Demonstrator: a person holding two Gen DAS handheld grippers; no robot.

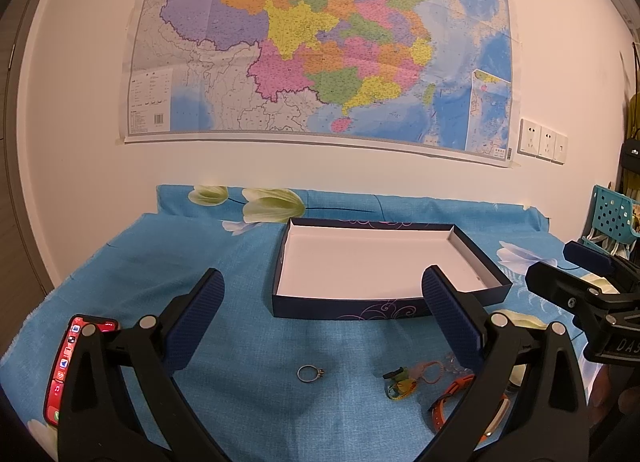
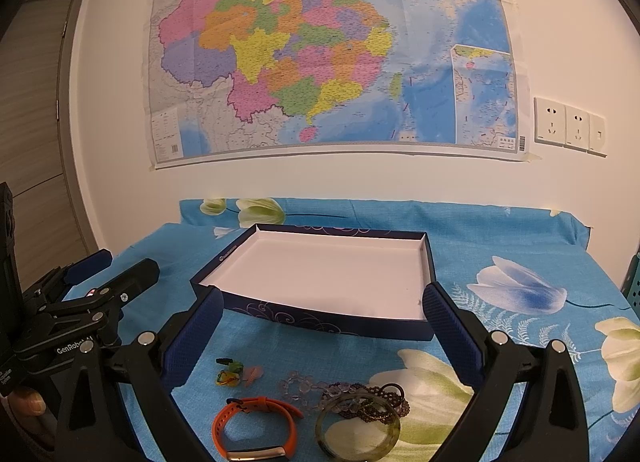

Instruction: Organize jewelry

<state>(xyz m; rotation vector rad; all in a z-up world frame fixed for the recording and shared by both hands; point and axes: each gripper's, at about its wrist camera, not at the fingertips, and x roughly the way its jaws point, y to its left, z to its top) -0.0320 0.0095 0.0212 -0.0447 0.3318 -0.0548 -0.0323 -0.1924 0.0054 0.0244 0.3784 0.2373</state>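
Silver ring (image 1: pixel 310 374) lies between open left jaws.

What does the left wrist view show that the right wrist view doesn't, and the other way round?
Only the left wrist view shows the small silver ring lying alone on the cloth, and a red phone at the left edge.

Only the right wrist view shows the greenish bangle, the dark beaded bracelet, the clear bead bracelet in full, and a door.

Both show the empty blue box, the orange band, the small green and yellow trinket, the blue floral cloth, the wall map, and both grippers open, left gripper and right gripper.
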